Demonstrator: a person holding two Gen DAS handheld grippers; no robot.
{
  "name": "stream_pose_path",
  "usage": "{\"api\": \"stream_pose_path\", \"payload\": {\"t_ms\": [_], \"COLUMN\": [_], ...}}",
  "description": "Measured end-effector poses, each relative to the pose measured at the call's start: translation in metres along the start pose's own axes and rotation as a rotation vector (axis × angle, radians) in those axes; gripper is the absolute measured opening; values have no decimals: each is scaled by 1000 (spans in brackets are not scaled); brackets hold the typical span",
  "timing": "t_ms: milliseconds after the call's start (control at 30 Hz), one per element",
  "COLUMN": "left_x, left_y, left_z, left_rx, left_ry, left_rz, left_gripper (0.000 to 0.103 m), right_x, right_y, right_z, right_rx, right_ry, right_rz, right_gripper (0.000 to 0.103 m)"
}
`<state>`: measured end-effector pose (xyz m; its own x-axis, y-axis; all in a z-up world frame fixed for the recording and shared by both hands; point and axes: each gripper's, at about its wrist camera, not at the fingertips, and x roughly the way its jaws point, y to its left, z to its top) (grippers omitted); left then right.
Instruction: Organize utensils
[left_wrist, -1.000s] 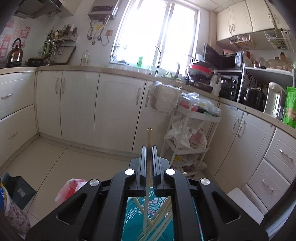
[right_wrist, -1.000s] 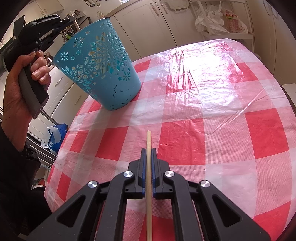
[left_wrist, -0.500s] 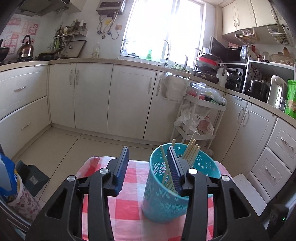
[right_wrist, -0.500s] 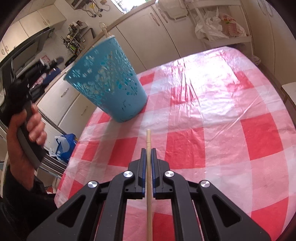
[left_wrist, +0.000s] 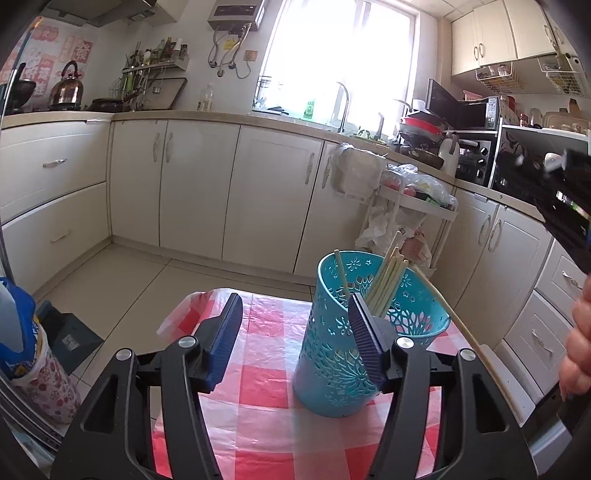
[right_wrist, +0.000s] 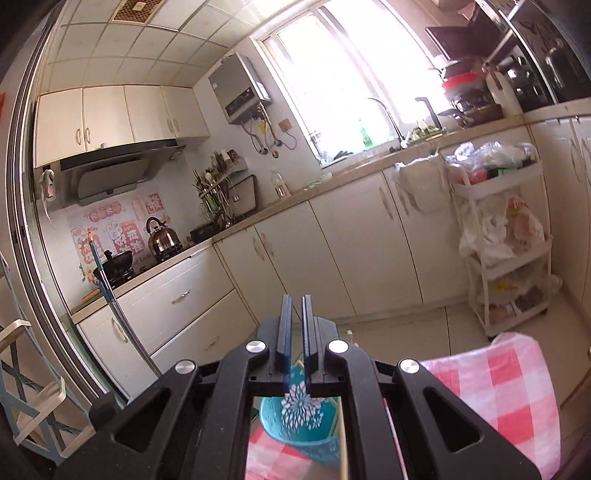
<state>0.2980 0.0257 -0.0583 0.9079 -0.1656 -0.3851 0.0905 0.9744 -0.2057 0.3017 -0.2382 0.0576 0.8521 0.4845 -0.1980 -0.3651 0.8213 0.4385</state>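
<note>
Between my left gripper's (left_wrist: 295, 332) pads there's only air now: the jaws have just been opening, and the chopstick they pinched a second ago stands with the chopsticks (left_wrist: 384, 284) inside the blue basket (left_wrist: 332, 362) on the checked tablecloth (left_wrist: 258, 387). My right gripper (right_wrist: 295, 325) stays clamped, its chopstick (left_wrist: 458, 325) slanting over the basket rim; it has swung up from the tabletop toward the cabinets.

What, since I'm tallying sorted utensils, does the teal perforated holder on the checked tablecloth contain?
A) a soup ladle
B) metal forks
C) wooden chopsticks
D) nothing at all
C: in the left wrist view, several pale wooden chopsticks lean inside the teal holder, their tips poking above its rim, and no other utensil shows in it.
</note>
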Motion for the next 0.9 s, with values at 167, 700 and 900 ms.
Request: {"api": "stream_pose_path", "payload": {"t_ms": [167, 700, 900], "left_x": [-1, 7, 9], "left_y": [4, 17, 18], "left_z": [4, 2, 2], "left_rx": [-3, -44, -38], "left_ry": [0, 44, 56], "left_rz": [7, 15, 15], "left_gripper": [58, 61, 61], "right_x": [11, 45, 63], "right_y": [-20, -64, -56], "right_z": [-1, -164, -198], "right_rx": [2, -238, -389], "right_ry": [107, 831, 910], "right_rz": [-59, -93, -130], "right_gripper": [6, 33, 4]}}
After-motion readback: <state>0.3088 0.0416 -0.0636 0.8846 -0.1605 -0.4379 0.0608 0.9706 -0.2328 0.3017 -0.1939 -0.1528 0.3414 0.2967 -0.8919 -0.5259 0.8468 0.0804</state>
